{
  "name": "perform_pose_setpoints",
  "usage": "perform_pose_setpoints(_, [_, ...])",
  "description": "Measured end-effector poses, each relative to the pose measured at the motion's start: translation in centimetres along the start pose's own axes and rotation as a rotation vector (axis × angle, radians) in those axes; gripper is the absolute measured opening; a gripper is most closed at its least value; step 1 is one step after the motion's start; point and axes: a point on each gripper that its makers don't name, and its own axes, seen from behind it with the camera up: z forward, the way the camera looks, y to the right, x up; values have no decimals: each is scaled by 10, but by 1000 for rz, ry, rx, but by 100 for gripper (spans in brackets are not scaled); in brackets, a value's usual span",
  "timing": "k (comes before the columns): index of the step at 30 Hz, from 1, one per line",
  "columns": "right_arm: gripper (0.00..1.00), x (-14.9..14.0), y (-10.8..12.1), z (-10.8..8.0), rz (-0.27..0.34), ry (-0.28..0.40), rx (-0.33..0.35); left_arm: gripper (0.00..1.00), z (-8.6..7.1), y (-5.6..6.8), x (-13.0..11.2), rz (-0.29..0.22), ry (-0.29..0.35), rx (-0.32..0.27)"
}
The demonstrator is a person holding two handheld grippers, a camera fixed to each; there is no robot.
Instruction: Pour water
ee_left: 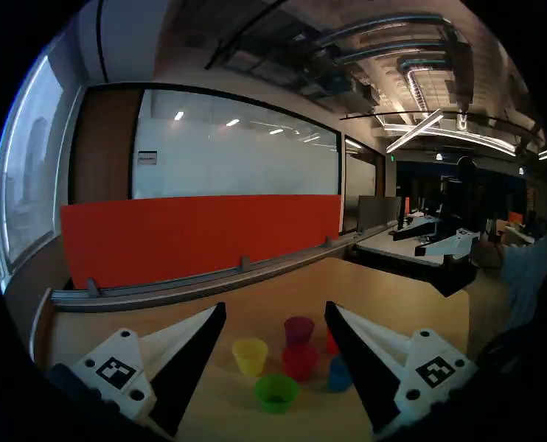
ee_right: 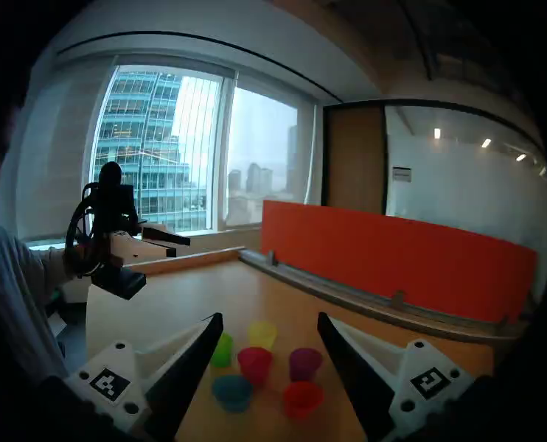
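six cups on one table, left gripper, right gripper, both jaws wide, empty

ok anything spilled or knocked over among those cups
Nothing stands out. The green cup, yellow cup, red cup, purple cup, blue cup and orange-red cup all stand upright on the table, no spill visible.

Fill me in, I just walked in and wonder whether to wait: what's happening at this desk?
A person holds a two-finger gripper in each hand over a wooden desk. The left gripper and right gripper are both open and empty, aimed at a cluster of six small coloured cups standing upright. No cup is grasped yet, so pouring hasn't begun. Whether any cup holds water I cannot tell.
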Motion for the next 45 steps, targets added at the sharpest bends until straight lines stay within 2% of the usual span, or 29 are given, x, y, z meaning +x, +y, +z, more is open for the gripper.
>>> perform_pose_setpoints(17, [99,-29,-19,5,-31,-81,79,100,11,17,-42,73,-84,-67])
perform_pose_setpoints(29, [100,-52,-30,15,-39,-126,128,100,20,16,-73,66,-141,-89])
perform_pose_setpoints(38, [100,-75,-30,24,-45,-168,143,100,27,19,-101,62,-187,-111])
perform_pose_setpoints(45, [100,-92,-32,30,-49,-198,156,100,32,16,-123,67,-226,-115])
